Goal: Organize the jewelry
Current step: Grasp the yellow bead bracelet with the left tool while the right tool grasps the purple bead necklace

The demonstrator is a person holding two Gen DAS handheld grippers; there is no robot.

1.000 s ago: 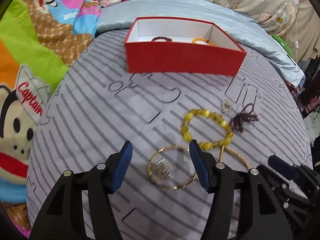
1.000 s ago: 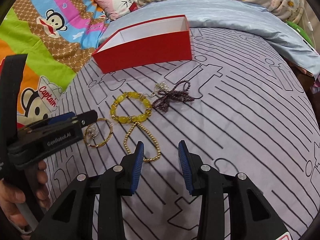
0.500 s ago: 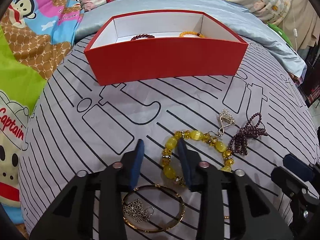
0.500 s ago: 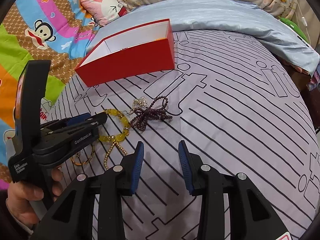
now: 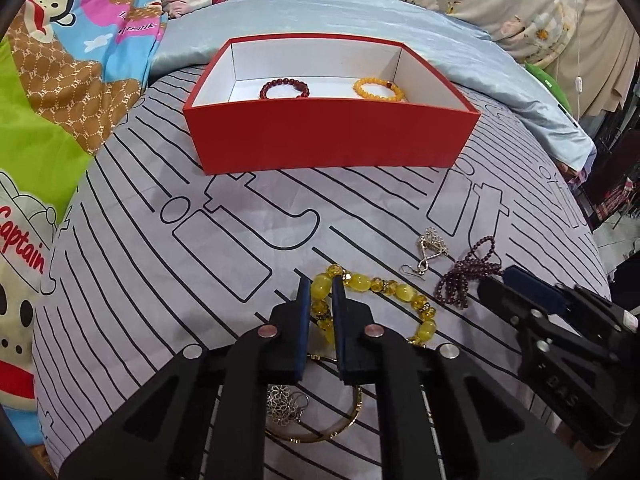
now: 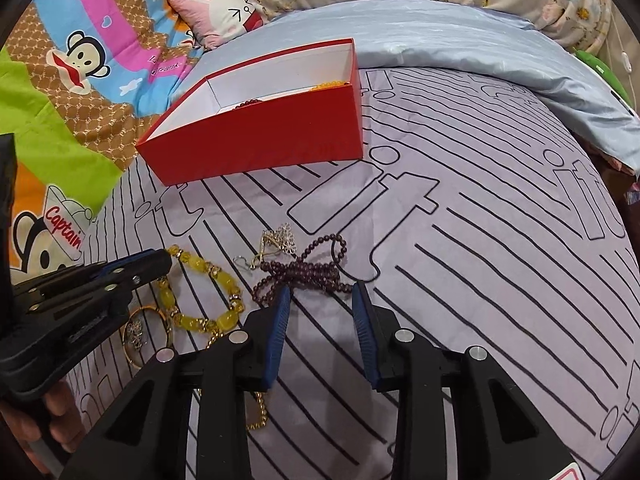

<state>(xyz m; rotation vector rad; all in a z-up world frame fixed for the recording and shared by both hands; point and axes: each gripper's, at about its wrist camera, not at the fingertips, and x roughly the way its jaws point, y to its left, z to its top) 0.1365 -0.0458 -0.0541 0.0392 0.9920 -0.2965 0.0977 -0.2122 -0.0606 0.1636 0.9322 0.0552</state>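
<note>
My left gripper point(image 5: 319, 286) is shut on the yellow bead bracelet point(image 5: 400, 290), which lies on the grey striped bedspread; it also shows in the right wrist view point(image 6: 200, 300). My right gripper point(image 6: 320, 292) is open, its fingertips just short of the dark purple bead string point(image 6: 308, 268), also seen in the left wrist view point(image 5: 466, 276). A silver earring point(image 5: 430, 248) lies beside the string. A gold bangle point(image 5: 320, 420) with a silver flower earring point(image 5: 284, 402) lies under my left gripper. The red box point(image 5: 332, 136) holds a dark red bracelet point(image 5: 284, 89) and an orange bracelet point(image 5: 378, 88).
A thin gold chain point(image 6: 260, 412) runs under my right gripper's left finger. A blue satin pillow point(image 6: 460, 44) lies behind the box. A colourful cartoon blanket point(image 5: 52, 92) covers the left side. The bed's right edge drops off near dark clutter point(image 5: 616, 184).
My left gripper moved forward over the gold bangle to the yellow bracelet and closed on it. My right gripper moved forward and left toward the purple bead string.
</note>
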